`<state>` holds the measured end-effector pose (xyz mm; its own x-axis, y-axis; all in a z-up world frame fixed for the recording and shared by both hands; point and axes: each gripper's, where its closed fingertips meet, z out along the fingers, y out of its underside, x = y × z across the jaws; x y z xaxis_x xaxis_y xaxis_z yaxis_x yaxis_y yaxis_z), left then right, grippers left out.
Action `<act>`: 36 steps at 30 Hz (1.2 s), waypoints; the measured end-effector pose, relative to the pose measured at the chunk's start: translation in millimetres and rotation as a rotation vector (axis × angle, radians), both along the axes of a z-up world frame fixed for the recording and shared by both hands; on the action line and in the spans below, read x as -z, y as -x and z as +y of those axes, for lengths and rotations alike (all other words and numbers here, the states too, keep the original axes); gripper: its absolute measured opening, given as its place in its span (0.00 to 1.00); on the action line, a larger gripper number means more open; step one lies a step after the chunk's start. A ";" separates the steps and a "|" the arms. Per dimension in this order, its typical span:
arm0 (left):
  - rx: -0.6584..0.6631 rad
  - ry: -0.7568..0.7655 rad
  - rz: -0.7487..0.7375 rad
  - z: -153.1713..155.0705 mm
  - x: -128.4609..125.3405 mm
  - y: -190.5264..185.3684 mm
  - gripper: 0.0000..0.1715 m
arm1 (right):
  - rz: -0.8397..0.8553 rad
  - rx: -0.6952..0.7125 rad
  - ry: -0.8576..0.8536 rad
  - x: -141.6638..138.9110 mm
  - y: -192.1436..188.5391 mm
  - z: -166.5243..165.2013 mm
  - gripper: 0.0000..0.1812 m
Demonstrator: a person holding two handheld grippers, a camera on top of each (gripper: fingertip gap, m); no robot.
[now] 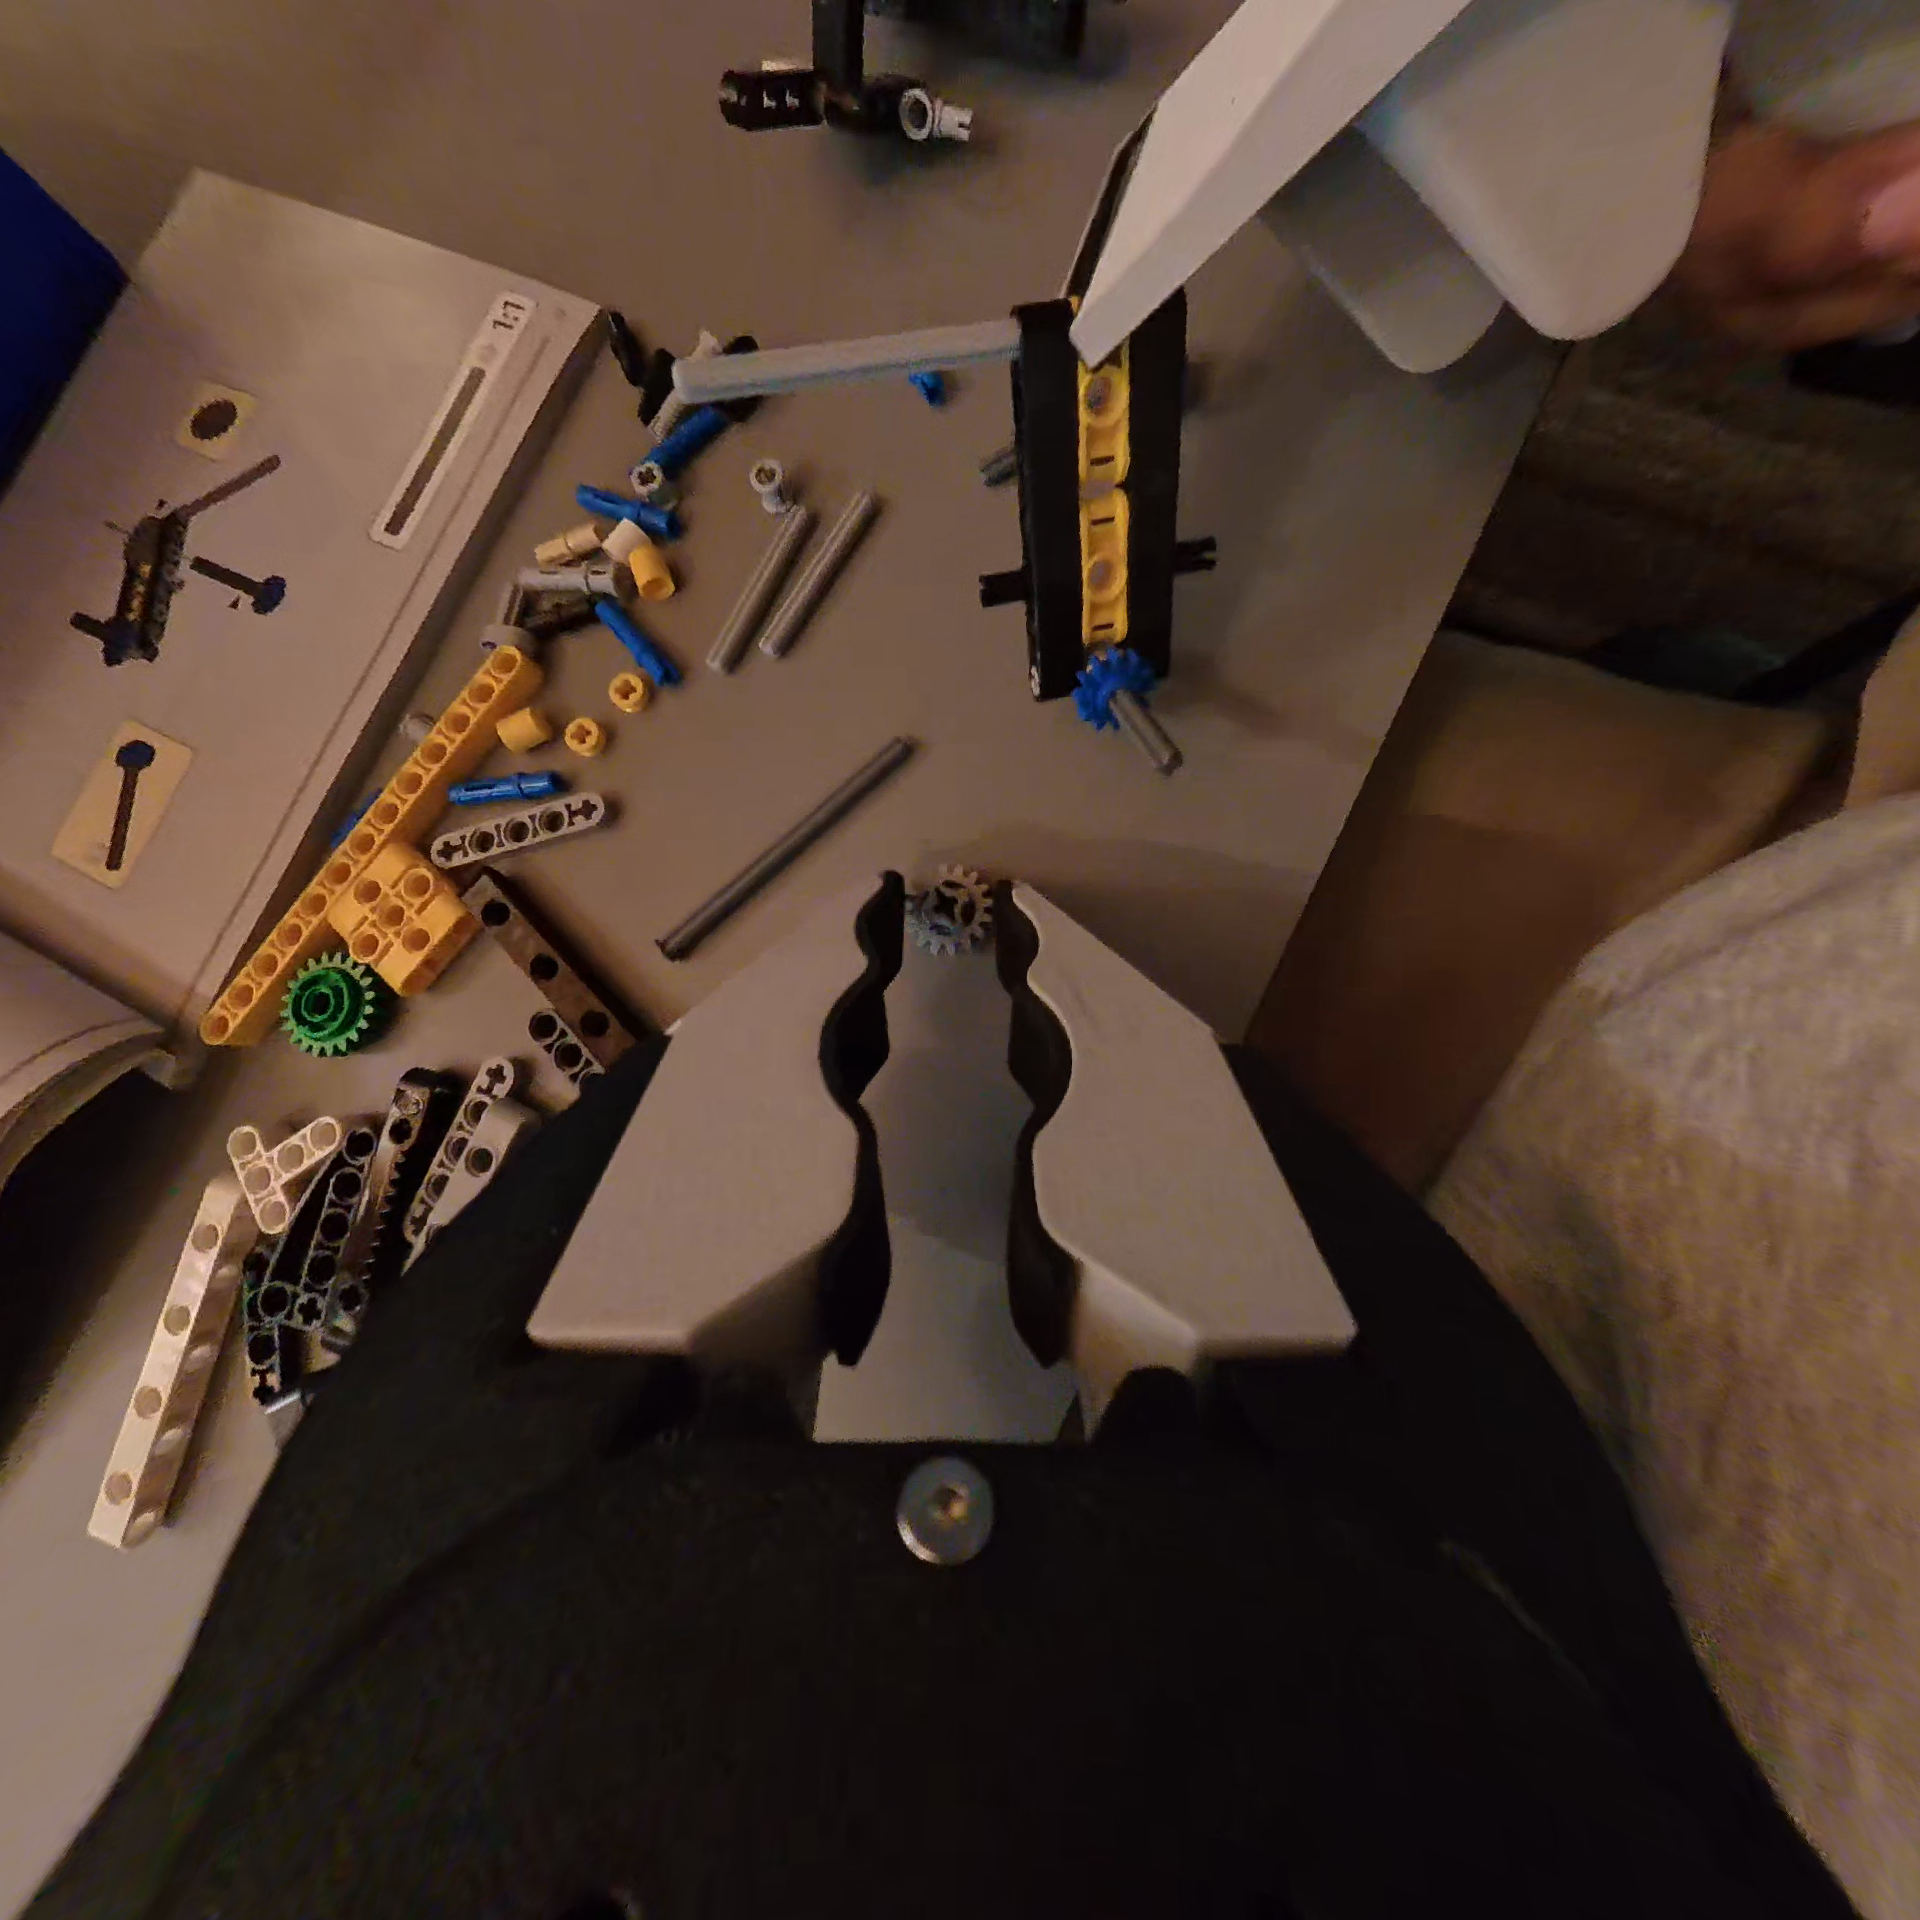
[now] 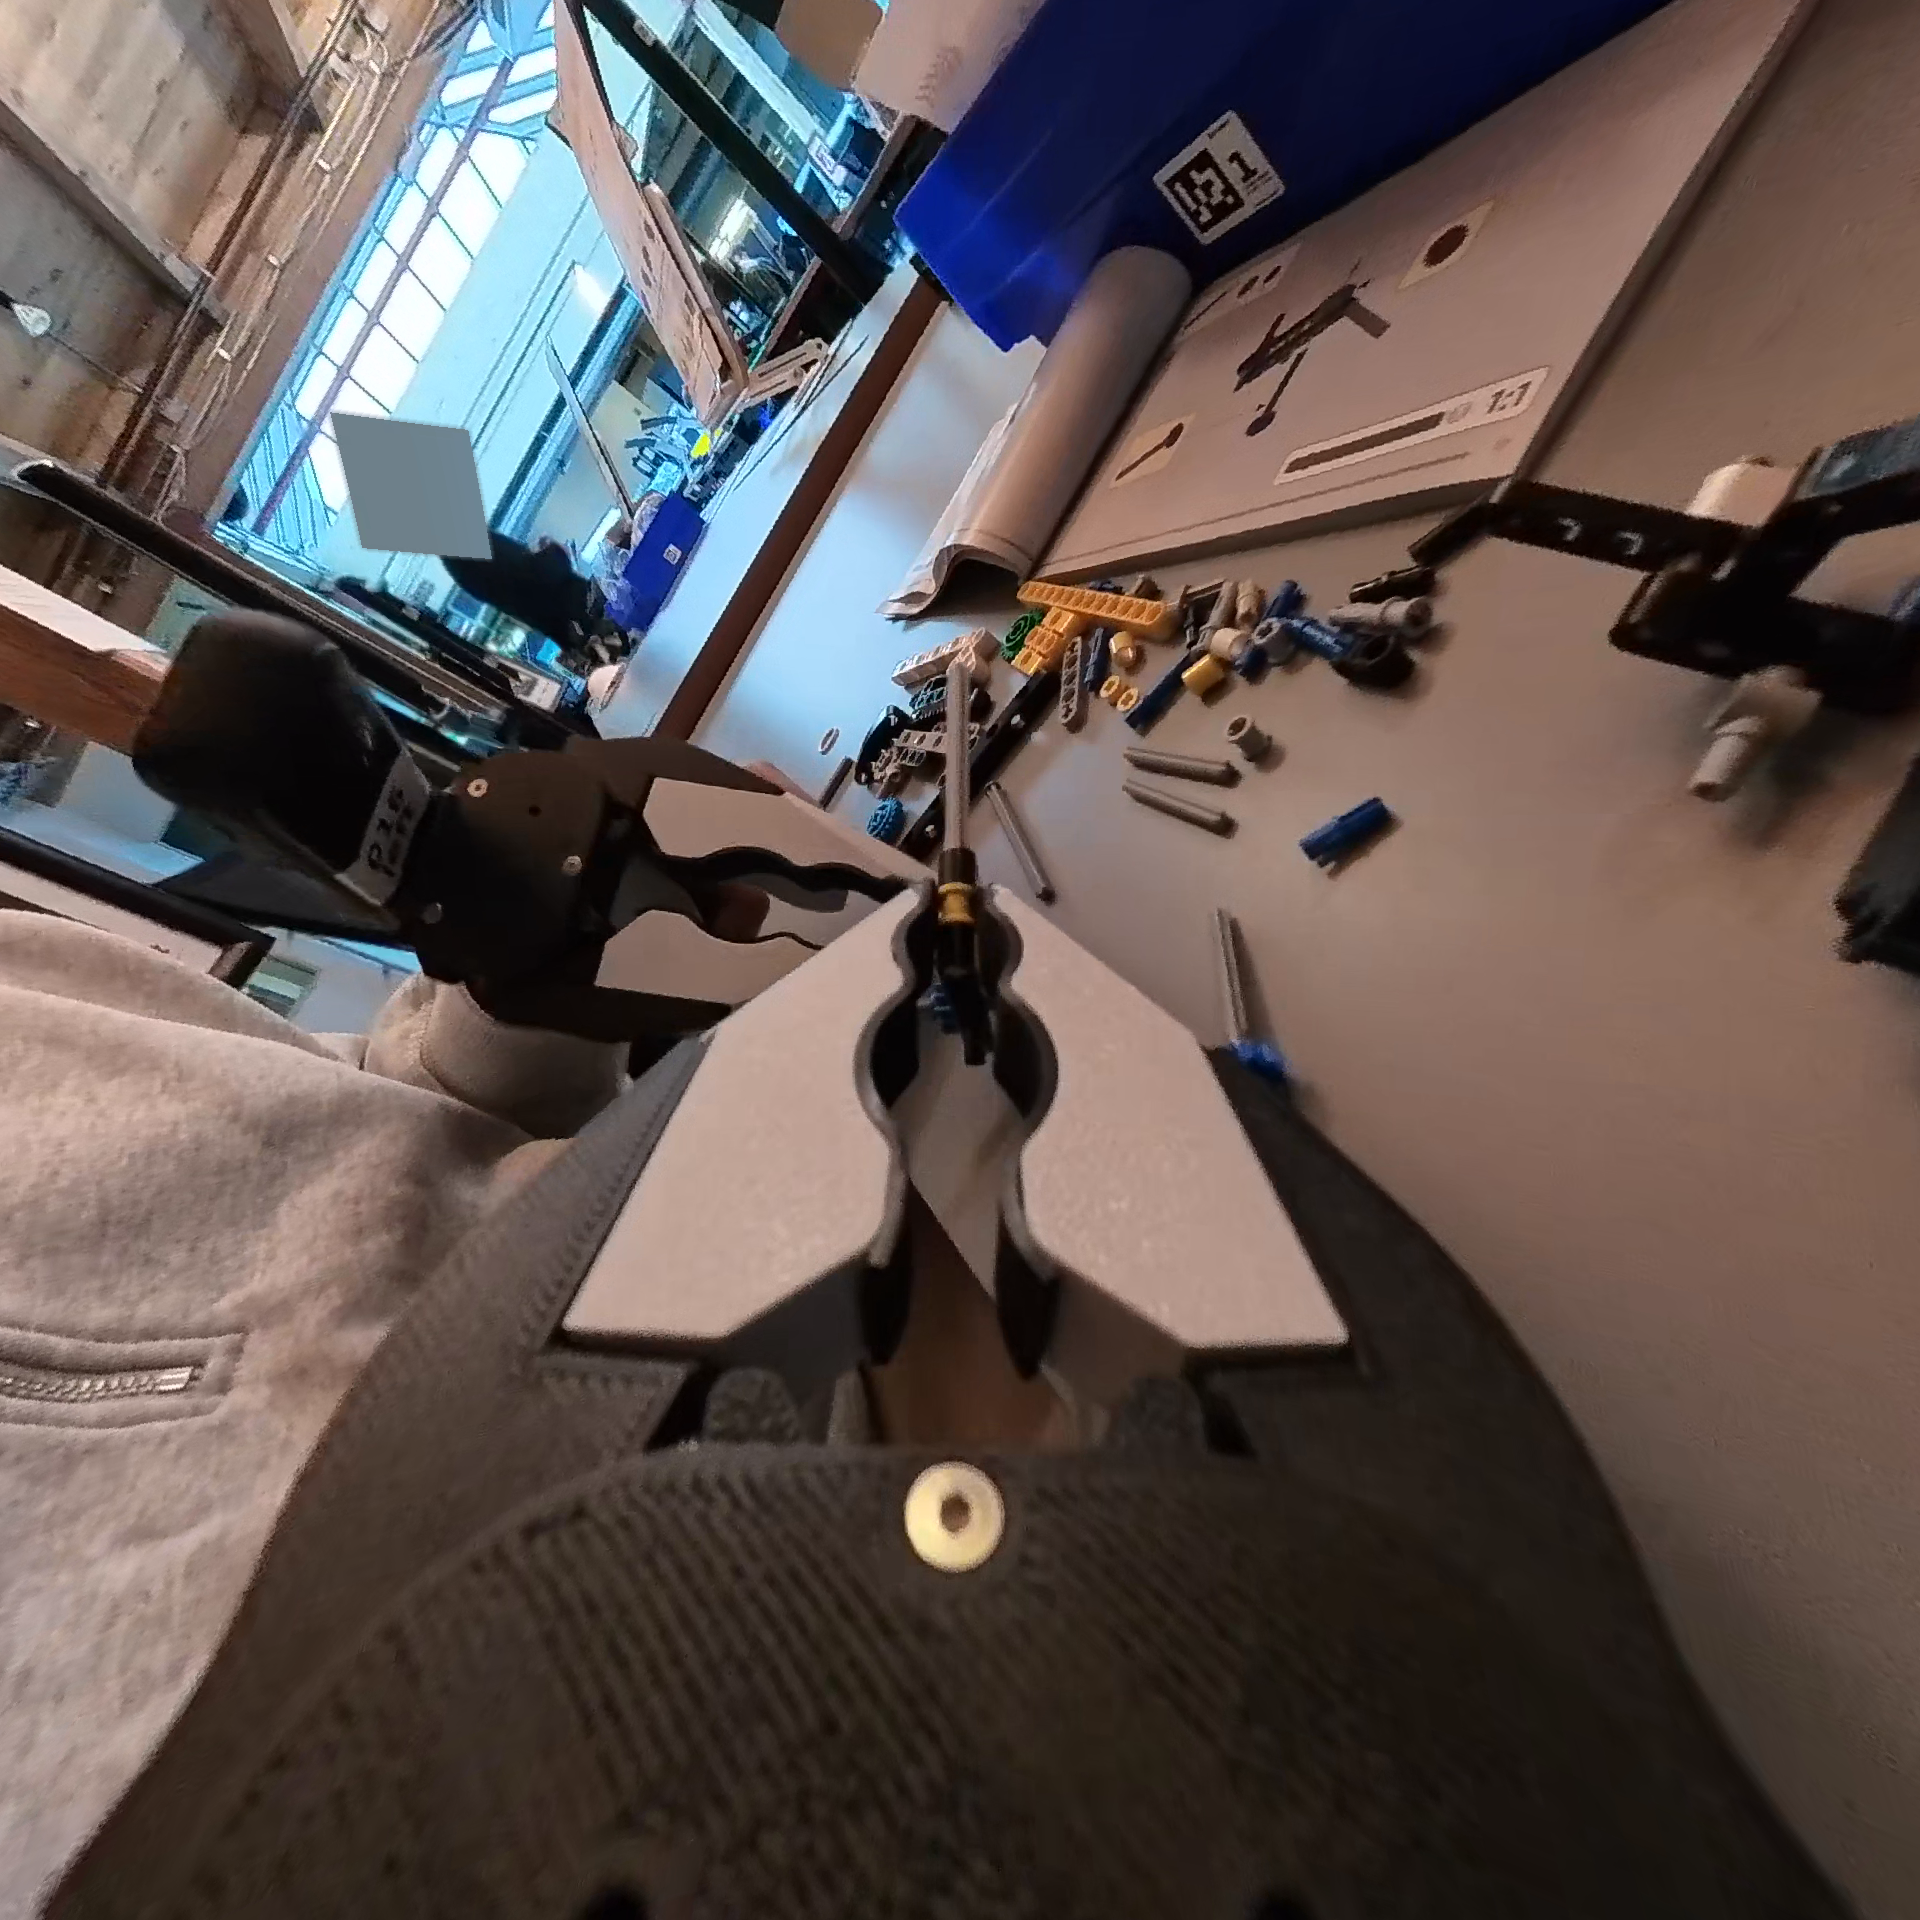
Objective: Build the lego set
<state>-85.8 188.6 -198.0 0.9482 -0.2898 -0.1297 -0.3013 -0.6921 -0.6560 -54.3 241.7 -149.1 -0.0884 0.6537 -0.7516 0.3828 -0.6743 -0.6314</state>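
The left tool (image 1: 951,914) pinches a small grey gear (image 1: 952,912) between its fingertips, low over the grey worktop (image 1: 1299,623). At one o'clock from it in the left wrist view, the right tool (image 1: 1101,332) clamps the top of a black-and-yellow assembly (image 1: 1101,530), which carries a blue gear (image 1: 1112,686) on a grey axle at its lower end and a long grey axle (image 1: 847,362) jutting toward nine o'clock. Loose pieces, among them a yellow beam (image 1: 374,847) and a green gear (image 1: 330,1006), lie at nine o'clock beside the open instruction booklet (image 1: 312,416).
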 end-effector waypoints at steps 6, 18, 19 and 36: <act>-0.068 -0.184 -0.120 14.9 -38.4 3.7 0.09 | -0.020 0.012 0.012 3.4 1.7 -0.1 0.03; -0.001 -0.205 -0.188 35.5 -44.8 -34.9 0.09 | -0.027 0.031 0.316 7.2 11.8 -10.5 0.03; -0.004 -0.203 -0.185 35.2 -44.3 -34.4 0.09 | -0.024 0.031 0.340 6.7 11.9 -10.5 0.03; -0.008 -0.190 -0.149 36.2 -34.3 -34.8 0.09 | -0.062 -0.001 0.314 11.9 10.2 -12.5 0.07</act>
